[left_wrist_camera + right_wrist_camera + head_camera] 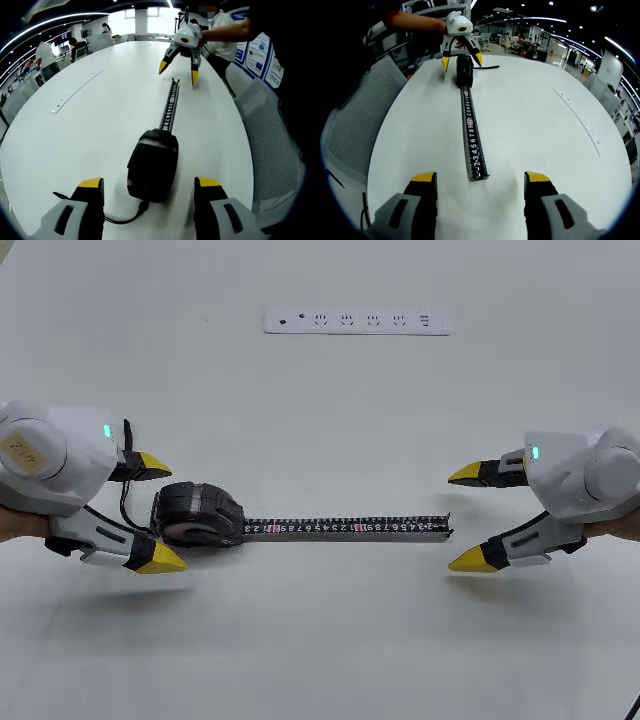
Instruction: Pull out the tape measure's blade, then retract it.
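Observation:
A black tape measure case (197,515) lies on the white table, its dark blade (348,528) drawn out to the right and lying flat. My left gripper (160,512) is open, its yellow-tipped jaws straddling the rear of the case (152,165) without touching it. My right gripper (470,516) is open too, just right of the blade's end hook (447,529). In the right gripper view the blade tip (477,175) lies between and just ahead of the jaws, apart from both. A black strap (120,219) trails from the case.
A white power strip (357,320) lies flat at the far side of the table. In the gripper views a mesh chair (275,145) stands along the table's edge, and people stand far off in the room.

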`<state>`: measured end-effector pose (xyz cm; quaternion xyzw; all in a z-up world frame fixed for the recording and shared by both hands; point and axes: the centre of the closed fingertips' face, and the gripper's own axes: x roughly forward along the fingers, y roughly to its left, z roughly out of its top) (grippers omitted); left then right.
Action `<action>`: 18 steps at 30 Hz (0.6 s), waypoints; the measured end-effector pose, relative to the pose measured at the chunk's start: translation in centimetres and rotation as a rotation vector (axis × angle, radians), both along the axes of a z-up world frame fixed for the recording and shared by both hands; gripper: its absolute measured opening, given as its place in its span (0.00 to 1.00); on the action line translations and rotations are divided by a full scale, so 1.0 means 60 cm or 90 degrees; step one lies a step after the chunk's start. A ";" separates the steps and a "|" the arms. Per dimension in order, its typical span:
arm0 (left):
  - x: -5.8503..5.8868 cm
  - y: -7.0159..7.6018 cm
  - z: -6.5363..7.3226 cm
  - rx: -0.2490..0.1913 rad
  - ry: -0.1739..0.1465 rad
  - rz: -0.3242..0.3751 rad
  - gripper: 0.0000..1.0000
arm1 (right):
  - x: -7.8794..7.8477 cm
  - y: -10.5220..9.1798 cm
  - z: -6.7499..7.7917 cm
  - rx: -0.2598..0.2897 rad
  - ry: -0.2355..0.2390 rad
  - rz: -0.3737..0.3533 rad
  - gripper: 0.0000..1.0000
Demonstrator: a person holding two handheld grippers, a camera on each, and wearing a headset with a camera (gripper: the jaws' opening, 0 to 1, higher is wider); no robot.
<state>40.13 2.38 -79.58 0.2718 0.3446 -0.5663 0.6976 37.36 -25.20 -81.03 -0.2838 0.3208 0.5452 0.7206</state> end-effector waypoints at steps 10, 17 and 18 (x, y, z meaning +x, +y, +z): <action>-0.007 0.000 -0.002 0.021 -0.006 -0.023 0.98 | 0.005 -0.002 0.011 0.011 -0.011 -0.037 1.00; -0.003 -0.004 0.004 0.015 -0.009 -0.024 1.00 | 0.006 -0.002 0.015 0.016 -0.014 -0.045 1.00; -0.003 -0.004 0.004 0.015 -0.010 -0.024 1.00 | 0.006 -0.002 0.016 0.017 -0.014 -0.045 1.00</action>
